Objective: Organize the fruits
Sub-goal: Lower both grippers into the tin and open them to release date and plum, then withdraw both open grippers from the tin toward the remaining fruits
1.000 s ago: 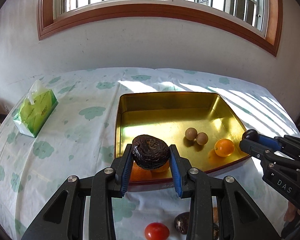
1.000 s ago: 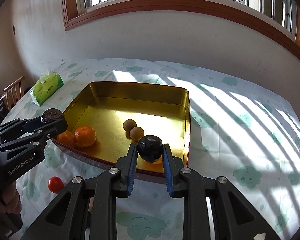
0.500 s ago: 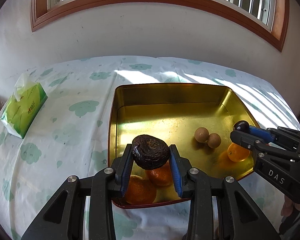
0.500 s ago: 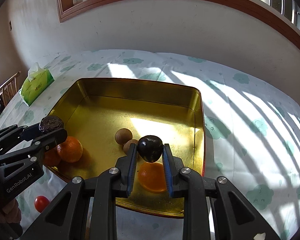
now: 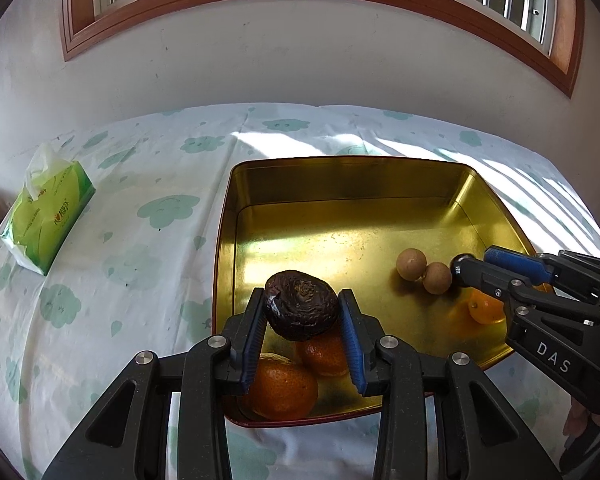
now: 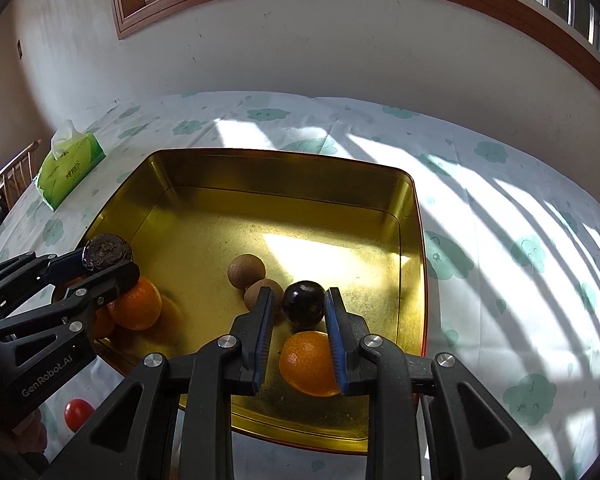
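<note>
Left gripper (image 5: 302, 314) fingers pinch the wrinkled dark fruit (image 5: 301, 305) over the gold tray (image 5: 340, 168); right gripper (image 6: 299, 308) fingers have just been opening around the smooth dark fruit (image 6: 303, 304), probably loose, round, light, roll-prone.

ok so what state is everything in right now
left gripper: shut on wrinkled dark fruit, above the tray
right gripper: jaws have just been opening, smooth dark fruit between them, one pad off it
tray: lidless, holds three oranges and two brown fruits
tissue pack: open, tissue sticking out
tomato: on the cloth outside the tray
</note>
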A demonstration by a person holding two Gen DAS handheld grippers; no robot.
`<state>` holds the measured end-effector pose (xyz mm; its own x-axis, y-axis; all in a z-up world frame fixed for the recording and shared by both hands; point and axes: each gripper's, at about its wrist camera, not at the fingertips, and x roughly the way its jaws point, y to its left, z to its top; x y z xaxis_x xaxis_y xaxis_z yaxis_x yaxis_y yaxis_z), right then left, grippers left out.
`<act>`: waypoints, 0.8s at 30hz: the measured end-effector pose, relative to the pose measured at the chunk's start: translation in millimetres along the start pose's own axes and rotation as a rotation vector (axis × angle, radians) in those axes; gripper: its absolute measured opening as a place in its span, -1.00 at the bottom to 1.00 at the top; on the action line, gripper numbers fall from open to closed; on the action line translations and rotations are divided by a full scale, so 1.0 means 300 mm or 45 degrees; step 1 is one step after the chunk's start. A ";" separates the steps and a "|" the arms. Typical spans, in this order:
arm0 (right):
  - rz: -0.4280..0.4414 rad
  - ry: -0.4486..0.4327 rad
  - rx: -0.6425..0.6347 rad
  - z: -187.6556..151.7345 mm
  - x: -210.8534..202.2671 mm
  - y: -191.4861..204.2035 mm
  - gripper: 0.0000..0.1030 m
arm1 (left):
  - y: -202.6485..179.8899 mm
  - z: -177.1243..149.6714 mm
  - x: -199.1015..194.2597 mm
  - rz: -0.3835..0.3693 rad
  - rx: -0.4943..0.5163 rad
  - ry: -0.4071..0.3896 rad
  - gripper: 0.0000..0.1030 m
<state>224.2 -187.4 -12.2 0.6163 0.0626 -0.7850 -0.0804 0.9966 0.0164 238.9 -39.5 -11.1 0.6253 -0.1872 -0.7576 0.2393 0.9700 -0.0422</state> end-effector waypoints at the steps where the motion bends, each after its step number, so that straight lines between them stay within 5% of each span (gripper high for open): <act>1: 0.000 -0.002 -0.002 0.001 -0.002 0.000 -0.44 | -0.001 0.000 -0.001 0.005 0.003 0.000 -0.27; 24: -0.010 -0.106 0.008 -0.044 -0.233 0.013 -0.37 | -0.041 -0.040 -0.201 0.032 0.022 -0.066 -0.03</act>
<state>170.3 -188.6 34.6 0.6801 0.0586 -0.7308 -0.0702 0.9974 0.0147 189.3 -38.3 27.3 0.6688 -0.1710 -0.7235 0.2356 0.9718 -0.0118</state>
